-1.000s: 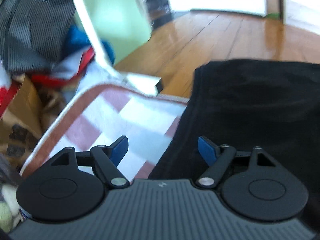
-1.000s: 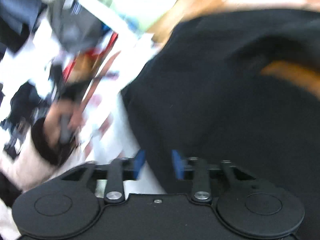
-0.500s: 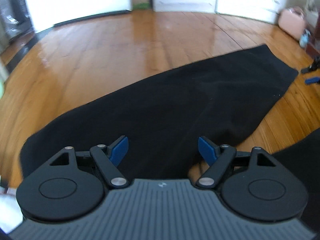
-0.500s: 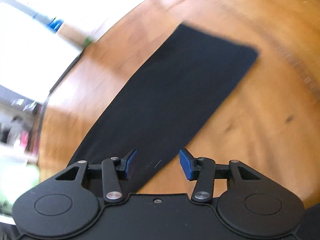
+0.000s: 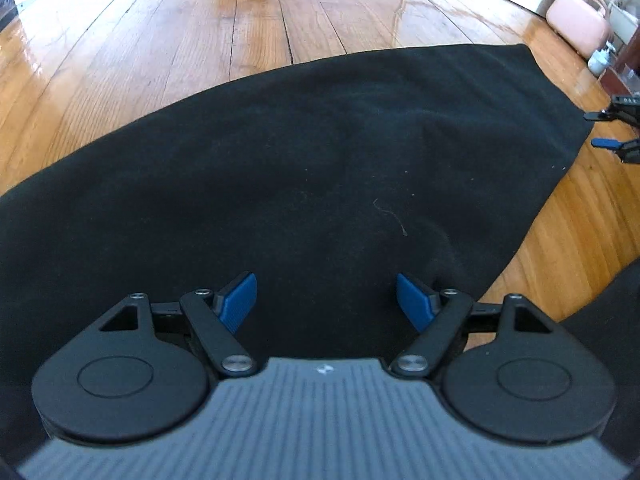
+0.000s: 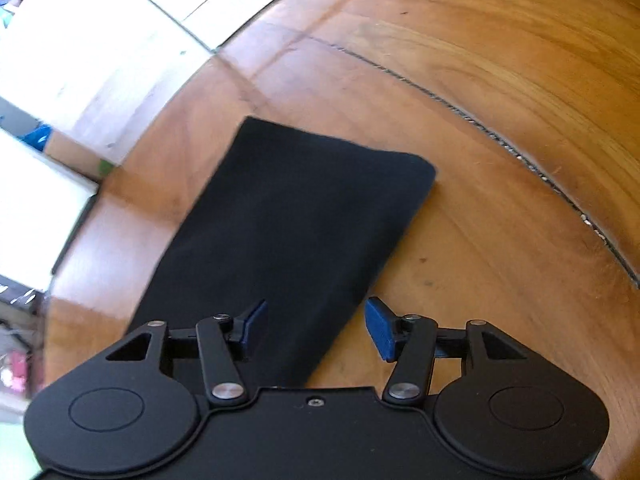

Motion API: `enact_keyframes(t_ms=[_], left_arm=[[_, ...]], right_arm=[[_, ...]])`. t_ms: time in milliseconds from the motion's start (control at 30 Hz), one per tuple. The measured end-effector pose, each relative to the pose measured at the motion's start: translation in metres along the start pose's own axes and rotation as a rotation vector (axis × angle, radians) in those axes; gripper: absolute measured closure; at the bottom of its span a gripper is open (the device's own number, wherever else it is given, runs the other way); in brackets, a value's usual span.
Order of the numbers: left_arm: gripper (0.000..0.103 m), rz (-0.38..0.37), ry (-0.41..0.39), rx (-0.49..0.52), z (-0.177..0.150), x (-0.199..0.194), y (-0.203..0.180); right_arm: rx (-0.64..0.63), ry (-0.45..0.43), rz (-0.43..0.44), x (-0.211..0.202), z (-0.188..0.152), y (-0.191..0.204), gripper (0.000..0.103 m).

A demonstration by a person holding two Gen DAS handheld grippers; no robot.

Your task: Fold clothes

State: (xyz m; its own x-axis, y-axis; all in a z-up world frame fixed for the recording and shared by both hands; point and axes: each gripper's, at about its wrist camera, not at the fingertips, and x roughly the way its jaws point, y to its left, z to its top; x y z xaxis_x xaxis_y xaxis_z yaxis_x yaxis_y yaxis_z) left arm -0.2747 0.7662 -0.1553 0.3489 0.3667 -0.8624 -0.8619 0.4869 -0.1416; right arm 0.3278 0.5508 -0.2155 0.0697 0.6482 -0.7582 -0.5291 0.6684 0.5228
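A black garment (image 5: 304, 152) lies flat on the wooden floor (image 5: 180, 32), spread wide in the left wrist view. My left gripper (image 5: 326, 300) hovers open over its near part with nothing between the blue pads. In the right wrist view a long leg or sleeve of the black garment (image 6: 288, 232) runs away from me and ends in a straight hem. My right gripper (image 6: 316, 326) is open above that strip's right edge, holding nothing. The right gripper's blue fingers (image 5: 608, 143) also show at the left wrist view's right edge, just past the garment's corner.
A pink case (image 5: 576, 20) and a small white bottle (image 5: 598, 60) stand at the far right of the floor. More black cloth (image 5: 600, 320) lies at the near right. Bright white doorways (image 6: 72, 60) and a cardboard box (image 6: 68, 148) lie beyond the strip.
Both grippers swung away from the checked rug and the clutter pile towards the garment on the bare floor. Over the last half second both came closer to the cloth. Both stayed open.
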Motion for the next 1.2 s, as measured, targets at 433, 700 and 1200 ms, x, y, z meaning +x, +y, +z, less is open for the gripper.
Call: enact_keyframes(t_ms=[433, 700, 1200], left_arm=[[0.026, -0.057, -0.145, 0.076, -0.001, -0.023, 0.014], [0.014, 0.106, -0.002, 0.181, -0.013, 0.018, 0.005], [0.004, 0.348, -0.066, -0.221, 0.004, -0.022, 0.227]], right_arm=[[-0.524, -0.359, -0.33, 0.016, 0.009, 0.092, 0.097], [-0.597, -0.276, -0.514, 0.033, 0.038, 0.082, 0.095], [-0.248, -0.147, -0.388, 0.034, 0.004, 0.04, 0.024]])
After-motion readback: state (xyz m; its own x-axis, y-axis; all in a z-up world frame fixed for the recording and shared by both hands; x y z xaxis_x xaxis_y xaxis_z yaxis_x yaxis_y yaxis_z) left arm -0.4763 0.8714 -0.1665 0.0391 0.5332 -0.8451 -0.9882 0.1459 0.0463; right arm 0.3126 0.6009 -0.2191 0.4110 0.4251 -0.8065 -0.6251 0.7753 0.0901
